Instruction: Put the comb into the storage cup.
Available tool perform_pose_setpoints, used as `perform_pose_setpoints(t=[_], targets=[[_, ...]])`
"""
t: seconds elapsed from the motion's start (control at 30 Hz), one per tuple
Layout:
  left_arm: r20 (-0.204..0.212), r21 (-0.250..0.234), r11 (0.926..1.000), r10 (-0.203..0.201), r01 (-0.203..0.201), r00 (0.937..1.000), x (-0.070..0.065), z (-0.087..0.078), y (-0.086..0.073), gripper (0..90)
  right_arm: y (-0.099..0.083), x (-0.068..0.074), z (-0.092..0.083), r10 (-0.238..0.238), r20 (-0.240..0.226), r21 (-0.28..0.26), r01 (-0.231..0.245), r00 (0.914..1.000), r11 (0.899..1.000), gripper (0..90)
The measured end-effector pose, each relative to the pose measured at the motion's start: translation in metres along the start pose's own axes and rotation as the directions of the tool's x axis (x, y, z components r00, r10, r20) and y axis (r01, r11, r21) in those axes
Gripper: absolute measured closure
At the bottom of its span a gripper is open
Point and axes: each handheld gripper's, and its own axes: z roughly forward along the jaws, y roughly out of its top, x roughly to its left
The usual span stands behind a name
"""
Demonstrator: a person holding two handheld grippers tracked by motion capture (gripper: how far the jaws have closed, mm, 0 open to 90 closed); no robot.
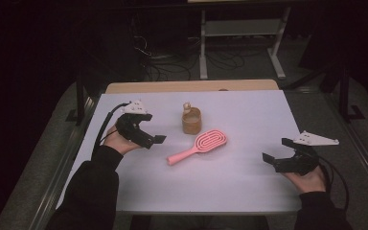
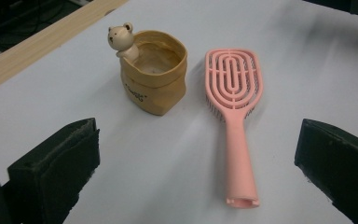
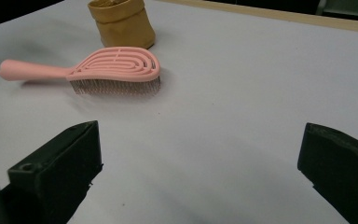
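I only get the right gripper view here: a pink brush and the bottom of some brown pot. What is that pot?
Observer: The brown pot is shaped like a paper bag, with a little bear figure clinging to its rim, as the left gripper view shows.
Operator: Anything inside it?
Observer: It looks empty from the left gripper view.
Operator: Where is the other hand?
Observer: In the high view the left gripper is open, held at the far side of the pink brush from the right gripper, which is open too. The brush handle's end points toward that left side.
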Motion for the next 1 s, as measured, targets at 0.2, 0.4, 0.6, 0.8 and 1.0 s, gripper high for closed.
perform_pose_setpoints(t=[0.2,0.4,0.6,0.8,1.0], targets=[[0.016,0.011,0.9999,0.003,-0.004,0.9999,-0.002,0.005,0.000,0.0,0.000,0.000,0.000,0.000,-0.001,0.001,0.000,1.0000,1.000,0.0],[0.029,0.022,0.9997,0.007,-0.008,0.9996,-0.004,0.011,0.001,0.0,0.000,0.000,0.000,-0.001,-0.004,0.001,0.001,1.0000,1.000,0.0],[0.045,0.031,0.9995,0.009,-0.010,0.9989,-0.007,0.017,0.004,0.0,0.000,0.000,0.000,-0.001,-0.005,0.002,0.001,1.0000,1.000,0.0],[0.055,0.031,0.9994,0.016,-0.018,0.9984,-0.010,0.023,0.008,0.0,0.000,0.001,0.000,-0.002,-0.005,0.003,0.002,1.0000,1.000,0.0],[0.064,0.038,0.9990,0.023,-0.025,0.9977,-0.013,0.030,0.011,0.0,0.000,0.001,0.000,-0.003,-0.006,0.004,0.003,1.0000,1.000,0.0]])
